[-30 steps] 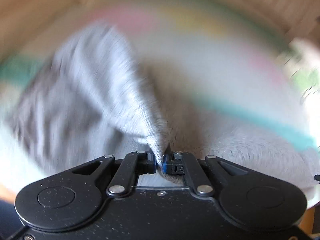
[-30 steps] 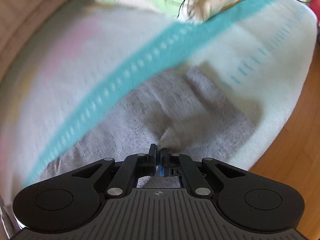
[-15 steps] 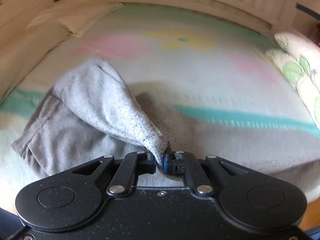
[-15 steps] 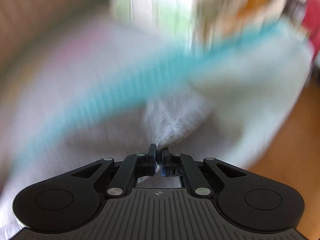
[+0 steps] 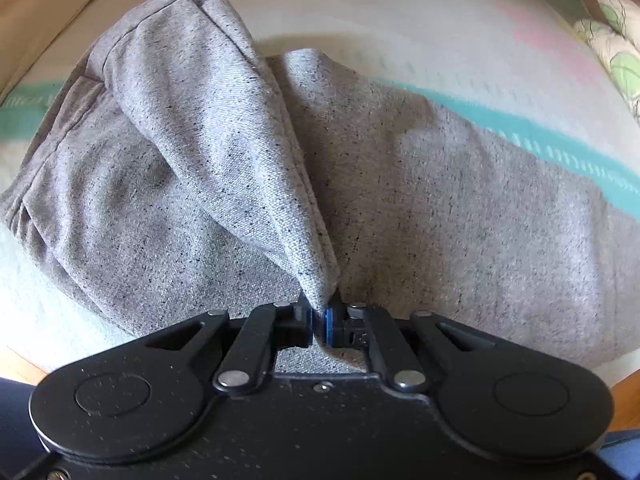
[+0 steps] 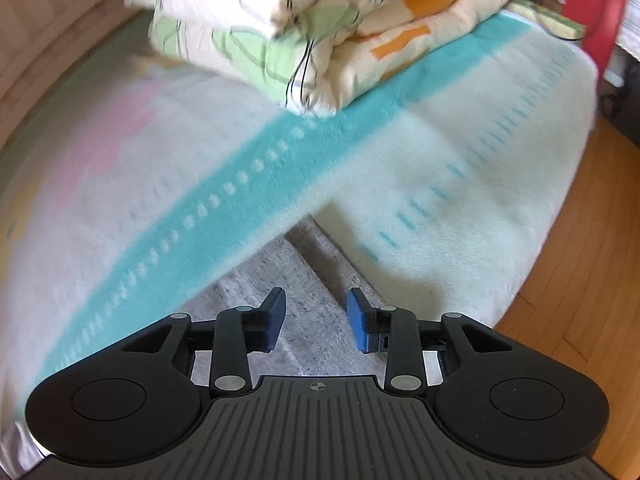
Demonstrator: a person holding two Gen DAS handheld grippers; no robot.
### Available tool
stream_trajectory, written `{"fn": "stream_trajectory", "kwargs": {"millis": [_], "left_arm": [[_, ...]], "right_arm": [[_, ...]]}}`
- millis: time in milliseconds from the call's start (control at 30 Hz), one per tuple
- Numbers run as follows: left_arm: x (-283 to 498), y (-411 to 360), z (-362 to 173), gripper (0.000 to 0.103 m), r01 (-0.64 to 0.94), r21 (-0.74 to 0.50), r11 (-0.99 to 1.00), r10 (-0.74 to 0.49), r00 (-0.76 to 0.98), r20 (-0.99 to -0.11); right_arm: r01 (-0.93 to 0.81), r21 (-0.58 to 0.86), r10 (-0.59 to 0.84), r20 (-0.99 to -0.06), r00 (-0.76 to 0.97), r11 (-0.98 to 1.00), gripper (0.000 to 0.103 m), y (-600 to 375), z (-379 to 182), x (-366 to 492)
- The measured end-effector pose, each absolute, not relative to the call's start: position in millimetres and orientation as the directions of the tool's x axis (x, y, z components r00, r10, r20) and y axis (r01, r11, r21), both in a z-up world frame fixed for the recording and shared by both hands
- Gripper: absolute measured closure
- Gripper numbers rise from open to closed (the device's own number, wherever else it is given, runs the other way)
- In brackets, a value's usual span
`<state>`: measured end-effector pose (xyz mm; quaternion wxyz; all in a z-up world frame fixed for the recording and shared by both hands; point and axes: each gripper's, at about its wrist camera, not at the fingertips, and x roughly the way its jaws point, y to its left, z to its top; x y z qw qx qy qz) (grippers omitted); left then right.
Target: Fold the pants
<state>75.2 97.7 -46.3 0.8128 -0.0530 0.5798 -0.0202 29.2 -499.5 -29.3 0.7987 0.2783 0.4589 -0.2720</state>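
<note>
Grey speckled pants (image 5: 420,208) lie spread on a pale blanket with a teal stripe (image 5: 560,148). My left gripper (image 5: 320,316) is shut on a pinched fold of the pants, and that fold rises in a cone toward the upper left. In the right wrist view a corner of the pants (image 6: 308,280) lies flat on the blanket. My right gripper (image 6: 316,312) hovers just over that corner with its jaws opening. The pads do not press on the cloth.
A folded quilt (image 6: 320,28) with green and orange print lies at the far side of the bed. Wooden floor (image 6: 580,280) runs along the bed's right edge. A red object (image 6: 600,4) stands at the far right. A padded headboard (image 5: 48,12) borders the bed's left.
My right gripper has let go of the pants and spread its jaws; the corner now lies flat. My left gripper has sunk closer to the bed, still pinching its fold.
</note>
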Motion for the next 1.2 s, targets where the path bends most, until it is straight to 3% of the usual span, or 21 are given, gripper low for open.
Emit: {"fn": "stream_trajectory", "kwargs": {"millis": [200,767,833,900,1200], "left_arm": [[66,81,-38,0.095,-0.005,-0.074,0.997,-0.068,0.341,-0.938],[67,70,-32,0.095,0.007,-0.061,0.998,-0.06,0.342,-0.938],[67,70,-32,0.095,0.006,-0.064,0.998,-0.062,0.341,-0.938],[67,71,-32,0.095,0.004,-0.067,0.998,-0.065,0.34,-0.938],[64,75,-26,0.095,-0.009,-0.095,0.995,-0.085,0.358,-0.93]], "right_arm": [[0.624,0.136,-0.197,-0.879,0.434,0.769,0.07,-502,-42,38],[0.506,0.15,-0.089,-0.904,0.419,0.85,0.069,-497,-63,54],[0.479,0.12,-0.101,-0.906,0.41,0.869,0.076,-491,-62,56],[0.465,0.097,-0.112,-0.909,0.402,0.88,0.096,-487,-61,58],[0.439,0.014,-0.222,-0.848,0.481,0.898,0.097,-475,-32,56]]}}
